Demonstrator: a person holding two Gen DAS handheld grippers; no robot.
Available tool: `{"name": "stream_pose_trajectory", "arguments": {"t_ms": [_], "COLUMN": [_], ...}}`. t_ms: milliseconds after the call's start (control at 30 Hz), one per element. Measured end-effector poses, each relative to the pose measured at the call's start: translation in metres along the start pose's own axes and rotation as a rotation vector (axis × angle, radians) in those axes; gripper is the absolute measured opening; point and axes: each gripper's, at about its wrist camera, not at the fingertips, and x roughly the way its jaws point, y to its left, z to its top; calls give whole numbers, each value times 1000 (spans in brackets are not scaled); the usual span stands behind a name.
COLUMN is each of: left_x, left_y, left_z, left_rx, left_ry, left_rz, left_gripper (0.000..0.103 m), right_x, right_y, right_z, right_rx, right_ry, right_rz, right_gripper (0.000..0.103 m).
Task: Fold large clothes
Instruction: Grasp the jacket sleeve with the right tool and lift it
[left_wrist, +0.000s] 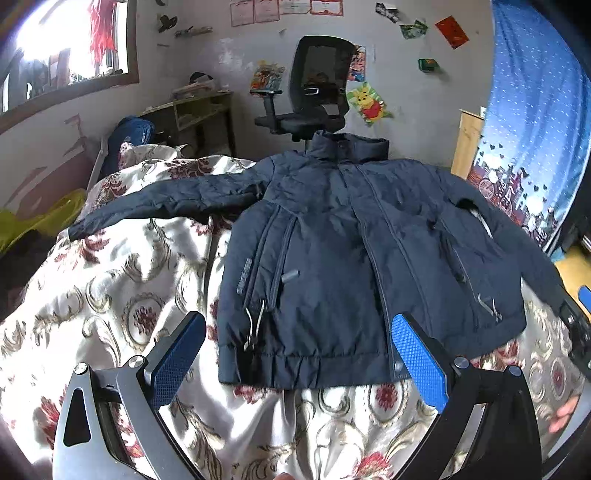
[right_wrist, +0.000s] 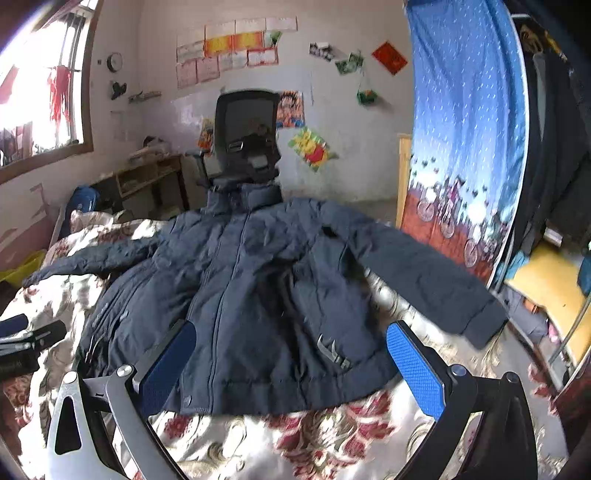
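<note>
A dark navy padded jacket (left_wrist: 332, 251) lies flat, front up, on a floral bedspread (left_wrist: 110, 295), collar away from me, both sleeves spread out sideways. My left gripper (left_wrist: 295, 332) is open and empty, hovering just above the jacket's hem, jaws wide apart. In the right wrist view the same jacket (right_wrist: 258, 288) fills the middle, its right sleeve (right_wrist: 424, 277) reaching toward the bed's edge. My right gripper (right_wrist: 288, 347) is open and empty, hovering over the hem. The left gripper's body shows at the left edge (right_wrist: 26, 343).
A black office chair (left_wrist: 314, 92) stands beyond the collar. A wooden shelf desk (left_wrist: 195, 114) is at the back left. A blue patterned curtain (left_wrist: 535, 129) hangs on the right. A yellow-green object (left_wrist: 40, 221) lies at the bed's left edge.
</note>
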Motion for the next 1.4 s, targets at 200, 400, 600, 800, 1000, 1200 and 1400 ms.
{"name": "stream_pose_trajectory", "arguments": {"t_ms": [200,400,600,800,1000,1200,1400], "left_x": [-5,1,32,121,215,298,369], "left_y": [-6,-16,-45,-64,-76,-123,-178], "left_z": [51,110,157,169,185,200,208], "left_rx": [9,50,208,281,318,352,258], "left_ry": [-33,-54,-35,-2,37,31,92], "left_rz": [26,-49,-91,-203,-230,-299,-397], "left_gripper": [99,99,99,99,99,99,99], "right_x": [7,49,95,135,171,181,165], "right_y": [-38,-95,-135,-155,-173,-218,-245], "right_z": [22,29,26,14,-2,-21,-35], "right_rx": [180,469,740,955,1116,1342,1463], "right_ry": [-88,42,78,102,74,12,-31], "right_rz": [-7,-10,48,19,-18,-69,-178], "right_gripper": [103,103,103,103,103,99,52]}}
